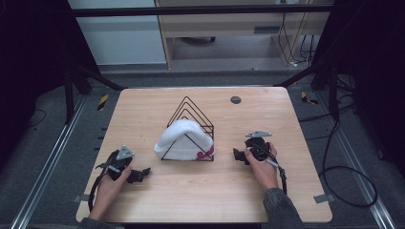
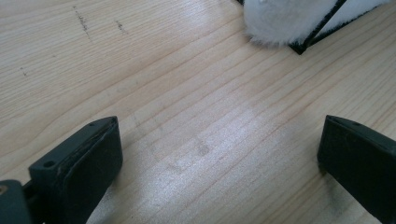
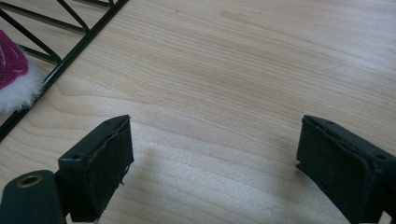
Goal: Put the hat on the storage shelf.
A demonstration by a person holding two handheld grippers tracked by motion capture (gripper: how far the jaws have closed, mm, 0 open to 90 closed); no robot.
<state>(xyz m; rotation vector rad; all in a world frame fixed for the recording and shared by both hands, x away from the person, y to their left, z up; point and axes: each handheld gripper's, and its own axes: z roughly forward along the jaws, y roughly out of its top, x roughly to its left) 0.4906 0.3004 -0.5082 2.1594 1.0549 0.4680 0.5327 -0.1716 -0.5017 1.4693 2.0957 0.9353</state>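
Hands first, since they're closest to the camera: the person's left hand (image 1: 111, 183) and right hand (image 1: 264, 167) come in from the near edge of the tabletop (image 1: 210, 195), each wrapped around a gripper, with sleeves just poking into the bottom of the high view.

Using the black wire rack (image 1: 190, 125) as the landmark: the left gripper (image 1: 138, 175) sits down on the wood to the near-left of the rack, pointing roughly toward it. Its jaws are spread wide apart with nothing between them, just bare wood grain in the left gripper view, and a corner of the rack (image 2: 312, 32) with white fluff (image 2: 285, 18) peeking in up top. The right gripper (image 1: 237, 155) is to the right of the rack, a bit closer to it, aimed at its side. Same deal there, jaws wide apart and holding nothing. In the right gripper view you can see the rack's base bar (image 3: 65, 60) and a bit of pink patch (image 3: 11, 65) on white fuzz at the left edge.

The fluffy white hat (image 1: 184, 140) is tucked inside the rack, draped over the front wires, with its pink bit at the lower right. Neither gripper touches it.

Past the rack there's a small dark round disc (image 1: 235, 99) set in the tabletop near the far edge. Beyond that, floor with cables (image 1: 344, 176) off to the right and a pale wooden shelf unit (image 1: 229, 28) at the back.
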